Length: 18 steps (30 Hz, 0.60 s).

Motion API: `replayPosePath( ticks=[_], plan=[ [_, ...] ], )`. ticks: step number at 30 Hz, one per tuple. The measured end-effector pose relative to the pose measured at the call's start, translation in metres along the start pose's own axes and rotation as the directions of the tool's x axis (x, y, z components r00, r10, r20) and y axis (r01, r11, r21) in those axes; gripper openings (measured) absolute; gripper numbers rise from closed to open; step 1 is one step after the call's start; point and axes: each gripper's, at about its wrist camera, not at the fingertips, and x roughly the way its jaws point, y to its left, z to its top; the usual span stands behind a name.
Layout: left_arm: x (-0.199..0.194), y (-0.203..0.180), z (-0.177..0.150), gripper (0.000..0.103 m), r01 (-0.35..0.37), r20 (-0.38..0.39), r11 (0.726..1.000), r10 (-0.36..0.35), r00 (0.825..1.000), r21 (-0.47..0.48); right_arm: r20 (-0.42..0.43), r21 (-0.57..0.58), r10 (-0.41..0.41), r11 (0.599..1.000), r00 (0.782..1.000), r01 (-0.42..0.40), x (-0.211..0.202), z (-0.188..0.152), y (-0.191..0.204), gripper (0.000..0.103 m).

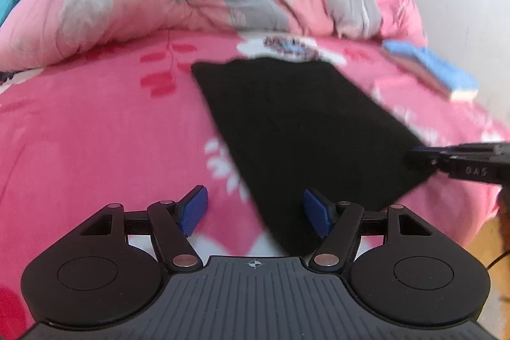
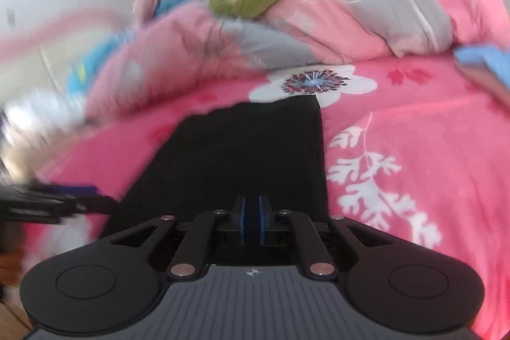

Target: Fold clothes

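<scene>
Pink floral bedsheet (image 1: 95,133) is carrying 1 flat black garment (image 1: 287,117); I'm holding left gripper (image 1: 255,211) wide and empty, right gripper (image 2: 251,220) nearly closed, empty, so regrip both near corners evenly.

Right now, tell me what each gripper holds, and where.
Left gripper, open, holds nothing. Right gripper at the near edge of the flat black cloth: grip cannot be told.

Soft, even daylight with no harsh shadows; both fisheye views are motion-blurred (worst toward the bowed edges).
</scene>
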Motion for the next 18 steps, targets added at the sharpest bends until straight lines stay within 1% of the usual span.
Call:
replayPosePath(
  ticks=[1,3,5,7,8,9,11,13,15,17,18],
  plan=[
    [-0.002,-0.004,-0.008,0.067,-0.011,0.021,1.0,0.01,1.0,0.027,-0.023,0.001,-0.017,1.0,1.0,0.017,0.001,-0.007,-0.002,0.014],
    [-0.01,-0.007,-0.019,0.067,-0.023,0.057,0.997,0.02,0.998,0.067,-0.024,0.014,-0.018,1.0,1.0,0.019,-0.012,-0.024,-0.009,0.014],
    [-0.015,-0.006,-0.026,0.067,-0.02,0.073,0.998,0.015,0.997,0.066,-0.063,0.013,-0.042,0.999,0.997,0.043,-0.029,-0.035,-0.009,0.015],
    [-0.02,-0.003,-0.03,0.067,-0.004,0.081,0.999,-0.001,0.997,0.051,-0.08,-0.011,-0.073,0.997,0.994,0.073,-0.043,-0.033,-0.002,0.016],
    [-0.022,-0.001,-0.032,0.067,0.005,0.085,0.999,-0.009,0.996,0.043,-0.077,-0.029,-0.078,0.997,0.994,0.076,-0.048,-0.028,0.004,0.016],
    [-0.024,0.0,-0.035,0.067,0.008,0.085,0.999,-0.012,0.996,0.042,-0.065,-0.039,-0.064,0.997,0.996,0.062,-0.048,-0.02,0.011,0.016],
    [-0.03,0.0,-0.039,0.067,0.009,0.08,0.999,-0.014,0.997,0.053,-0.031,-0.051,-0.019,0.999,0.999,0.017,-0.042,-0.001,0.027,0.016],
    [-0.037,-0.001,-0.045,0.067,0.004,0.076,0.998,-0.009,0.997,0.062,-0.031,-0.057,0.028,0.998,0.999,-0.03,-0.026,0.013,0.046,0.016],
    [-0.043,0.0,-0.05,0.067,0.005,0.077,0.998,-0.01,0.997,0.07,-0.069,-0.085,0.057,0.994,0.996,-0.062,0.0,0.021,0.069,0.016],
    [-0.049,0.001,-0.054,0.067,0.008,0.079,0.997,-0.014,0.997,0.074,-0.142,-0.121,0.057,0.99,0.988,-0.075,0.022,0.019,0.082,0.016],
    [-0.052,0.003,-0.054,0.067,0.012,0.082,0.997,-0.018,0.996,0.073,-0.178,-0.135,0.041,0.989,0.983,-0.066,0.03,0.014,0.085,0.016]
  ],
)
